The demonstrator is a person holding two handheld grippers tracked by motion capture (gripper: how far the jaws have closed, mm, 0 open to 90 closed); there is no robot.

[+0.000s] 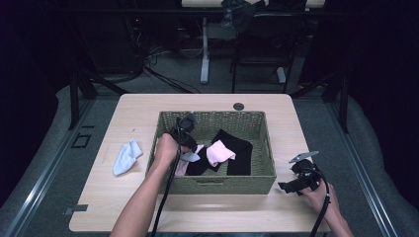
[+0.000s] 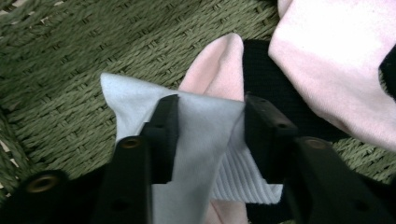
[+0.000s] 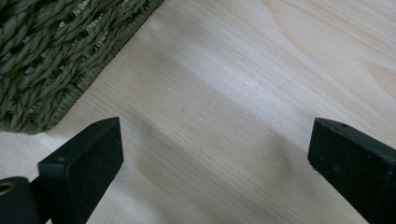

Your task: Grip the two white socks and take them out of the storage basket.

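Inside green basket [image 1: 217, 183], left side: pale blue sock [image 2: 196, 135] pinched between pads of left claw [image 2: 210, 133], laid over pink sock [image 2: 219, 70]. Right claw [image 3: 215, 154] spread wide, held over bare surface [image 3: 243, 84] beside basket.

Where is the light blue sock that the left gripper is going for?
The light blue sock lies between the left gripper jaws, in the green basket at its left end, beside a pink sock and black cloth.
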